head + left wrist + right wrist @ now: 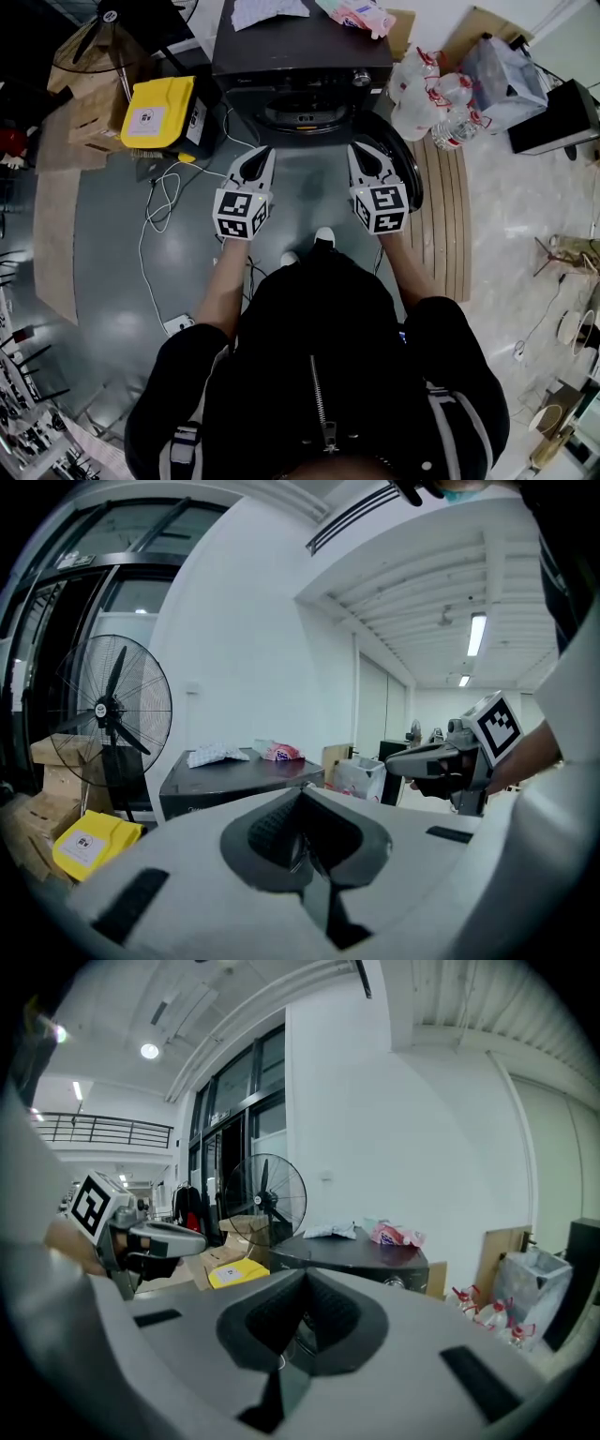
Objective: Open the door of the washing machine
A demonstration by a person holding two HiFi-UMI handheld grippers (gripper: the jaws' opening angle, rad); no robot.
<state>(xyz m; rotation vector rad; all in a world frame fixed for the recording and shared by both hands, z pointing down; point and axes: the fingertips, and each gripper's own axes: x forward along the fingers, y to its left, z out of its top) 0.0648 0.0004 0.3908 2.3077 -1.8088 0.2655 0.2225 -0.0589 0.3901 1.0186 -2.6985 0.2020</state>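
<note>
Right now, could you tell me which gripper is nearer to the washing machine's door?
Right. The right gripper sits just beside the door, overlapping it in the head view; the left gripper is well off to the door's left, apart from it.

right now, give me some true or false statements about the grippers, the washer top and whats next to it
1. The left gripper and the right gripper both have their jaws together with nothing between them. True.
2. The yellow box sits on the right gripper's side of the washing machine. False: it is on the left gripper's side.
3. The top of the washing machine is bare. False: a white bundle and a pink packet lie on it.
4. A floor fan stands close to the yellow box. True.
</note>
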